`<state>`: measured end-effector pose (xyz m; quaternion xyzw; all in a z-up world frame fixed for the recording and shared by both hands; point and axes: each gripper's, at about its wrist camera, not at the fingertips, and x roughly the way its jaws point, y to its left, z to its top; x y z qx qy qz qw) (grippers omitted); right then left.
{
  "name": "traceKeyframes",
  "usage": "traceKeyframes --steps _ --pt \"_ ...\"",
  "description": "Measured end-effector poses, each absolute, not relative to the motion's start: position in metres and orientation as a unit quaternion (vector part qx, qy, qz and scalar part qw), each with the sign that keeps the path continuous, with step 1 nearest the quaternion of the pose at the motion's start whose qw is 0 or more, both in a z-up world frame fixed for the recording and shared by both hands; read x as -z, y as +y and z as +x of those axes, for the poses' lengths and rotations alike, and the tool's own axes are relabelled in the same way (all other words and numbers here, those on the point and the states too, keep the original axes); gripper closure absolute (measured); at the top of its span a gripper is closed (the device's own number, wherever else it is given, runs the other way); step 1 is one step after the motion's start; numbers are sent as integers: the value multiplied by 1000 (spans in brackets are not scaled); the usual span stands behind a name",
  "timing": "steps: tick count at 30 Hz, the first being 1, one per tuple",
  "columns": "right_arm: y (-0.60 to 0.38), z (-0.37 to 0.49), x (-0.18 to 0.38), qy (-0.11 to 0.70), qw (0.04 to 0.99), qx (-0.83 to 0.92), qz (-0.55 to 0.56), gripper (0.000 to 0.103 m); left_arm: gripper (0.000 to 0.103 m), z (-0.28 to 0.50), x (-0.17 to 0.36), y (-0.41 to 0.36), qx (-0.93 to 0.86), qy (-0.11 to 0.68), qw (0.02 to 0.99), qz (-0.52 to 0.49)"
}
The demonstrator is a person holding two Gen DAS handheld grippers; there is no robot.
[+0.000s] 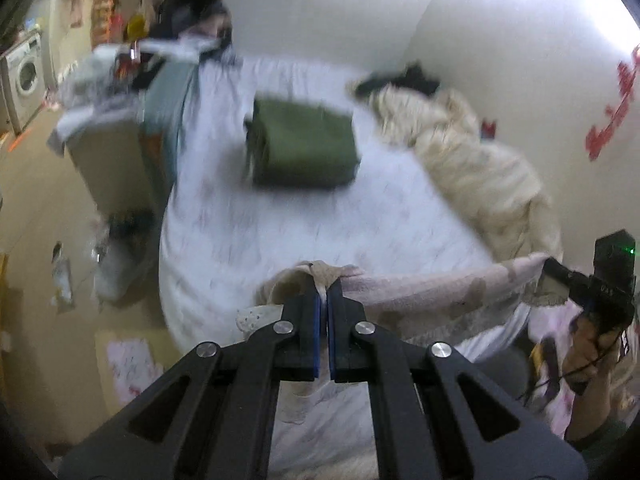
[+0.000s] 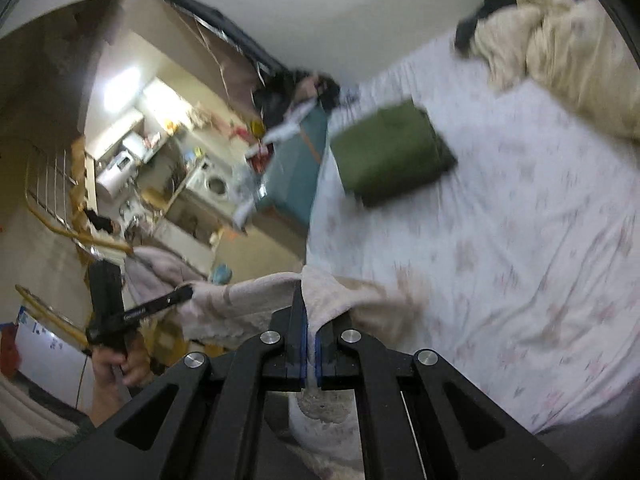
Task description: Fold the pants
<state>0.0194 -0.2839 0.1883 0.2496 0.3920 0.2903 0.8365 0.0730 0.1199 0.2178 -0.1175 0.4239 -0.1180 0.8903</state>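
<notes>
Since the left gripper and right gripper are each clenched on just a thin pinch of the pinkish pants strung between them above the bed, that edge could slip out. If one corner drops, the pants would sag and bunch instead of folding flat.

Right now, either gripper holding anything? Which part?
Both. The left gripper and right gripper are each shut on the top edge of the pale pink patterned fleece pants, stretched between them.

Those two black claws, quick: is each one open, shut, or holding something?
Left gripper: shut, pinching an edge of the pale pinkish pants.
Right gripper: shut, pinching another edge of the same pants, stretched between the two.
</notes>
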Motion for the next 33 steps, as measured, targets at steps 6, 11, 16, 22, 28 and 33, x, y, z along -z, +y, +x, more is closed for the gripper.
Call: traceKeyframes --steps 6,11,16,22,28,33 --pt "-290 54 -248 358 857 -276 246 101 102 106 -250 105 102 395 904 -131" --pt "-292 108 -264 370 870 -241 218 101 102 157 -258 101 86 386 908 -137" --pt "-287 167 -268 365 884 -207 207 101 102 195 -257 88 83 349 925 -123" --pt "-286 186 -280 325 897 -219 203 101 102 199 -266 99 95 295 939 -151" --pt "-285 161 -224 385 881 -212 172 101 102 180 -186 103 101 393 899 -164" --pt "-296 113 -89 492 828 -188 195 101 102 142 -61 95 97 516 836 -162"
